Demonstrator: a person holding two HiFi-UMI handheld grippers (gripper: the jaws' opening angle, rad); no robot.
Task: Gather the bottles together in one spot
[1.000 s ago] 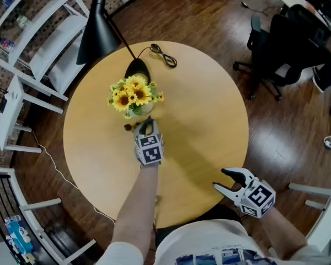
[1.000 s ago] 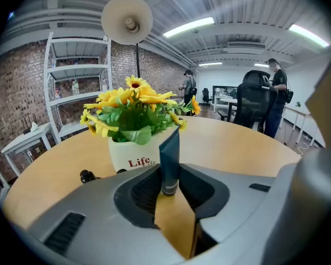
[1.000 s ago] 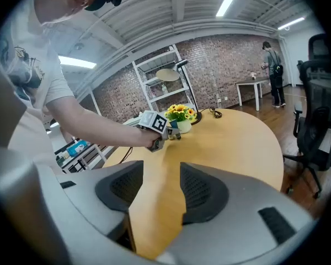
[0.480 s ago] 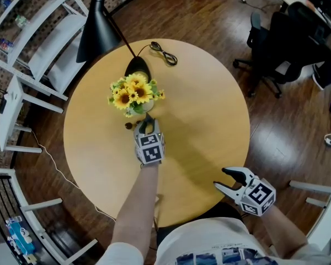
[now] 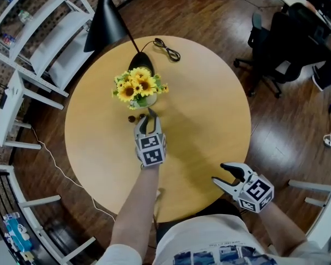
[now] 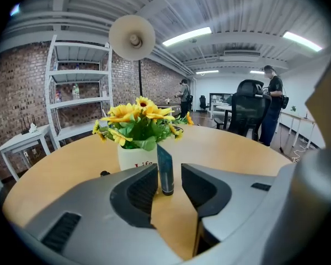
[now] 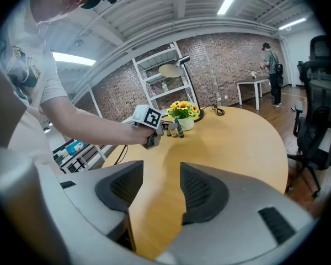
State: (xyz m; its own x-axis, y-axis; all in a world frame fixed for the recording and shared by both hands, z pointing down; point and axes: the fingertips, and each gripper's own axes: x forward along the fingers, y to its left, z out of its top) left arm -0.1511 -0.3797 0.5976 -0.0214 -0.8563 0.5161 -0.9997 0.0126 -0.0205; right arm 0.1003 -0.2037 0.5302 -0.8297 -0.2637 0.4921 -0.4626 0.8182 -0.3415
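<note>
A slim dark bottle (image 6: pixel 165 170) stands upright on the round wooden table (image 5: pixel 209 109), just in front of the white vase of sunflowers (image 6: pixel 139 127). My left gripper (image 6: pixel 169 176) is open. Its jaws have just been opening, and the bottle stands between the tips, close to the left pad and free of the right one. In the head view the bottle (image 5: pixel 150 114) shows just beyond the left gripper (image 5: pixel 148 125), with two small dark bottles (image 5: pixel 134 117) to its left. My right gripper (image 5: pixel 221 176) hangs open and empty over the table's near edge.
A black lamp with its base (image 5: pixel 140 61) and a coiled cable (image 5: pixel 166 49) sit behind the sunflower vase (image 5: pixel 141 89). White shelving (image 5: pixel 38 43) stands left of the table, and an office chair (image 5: pixel 276 48) to the right. People stand far back in the room.
My left gripper has let go of the slim bottle and drawn back a little from the vase. The bottle now stands by itself. The right gripper has stayed put.
</note>
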